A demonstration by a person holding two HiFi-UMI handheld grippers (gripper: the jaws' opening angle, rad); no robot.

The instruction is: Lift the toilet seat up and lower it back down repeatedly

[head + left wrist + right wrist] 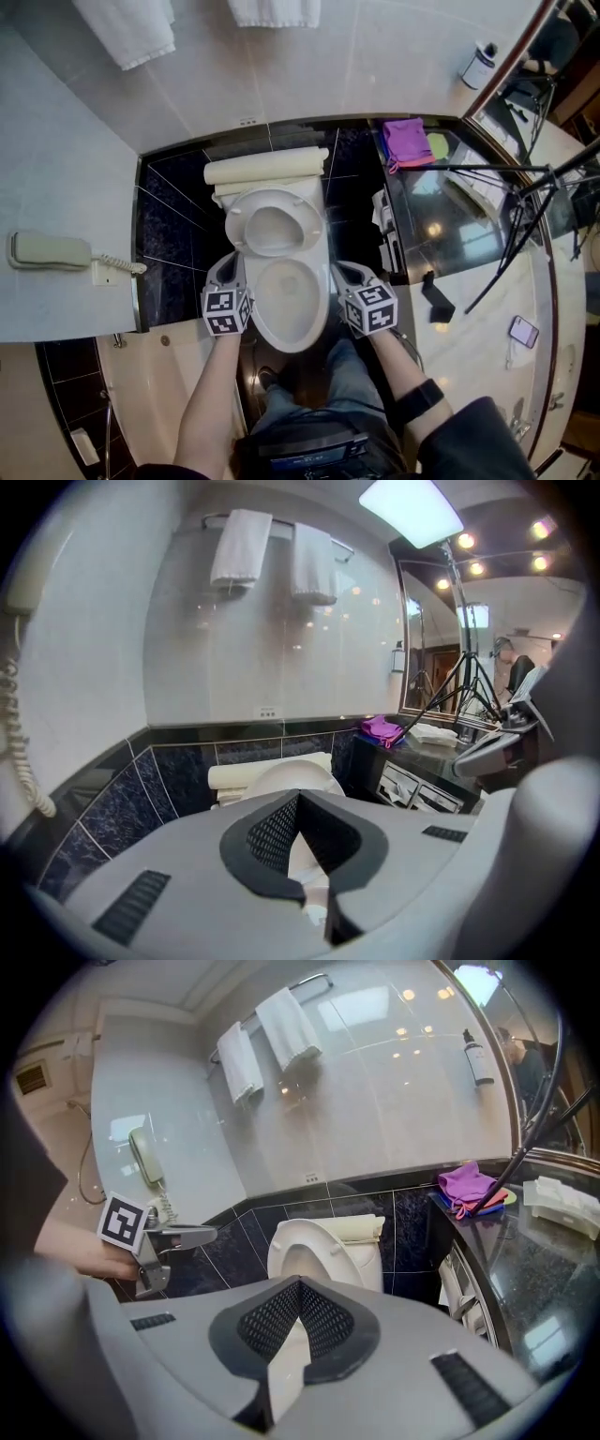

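Now — toilet seat: raised, underside facing the person, leaning back toward the lid; the bowl lies uncovered.
Left tongs: pressed together, holding nothing, beside the bowl's left flank.
Right tongs: likewise closed and empty, beside the right flank.
Bearing: the seat lies ahead of and above both tongs, centred between them and clear of both.
Seat axis: its long axis stands up from the hinge line, which runs side to side at the back of the bowl.
Nearer hand: about level — the left looks slightly closer to the seat's lower edge.
Next move, as judged: reach forward and up to the seat's top edge, then tip it toward the person.
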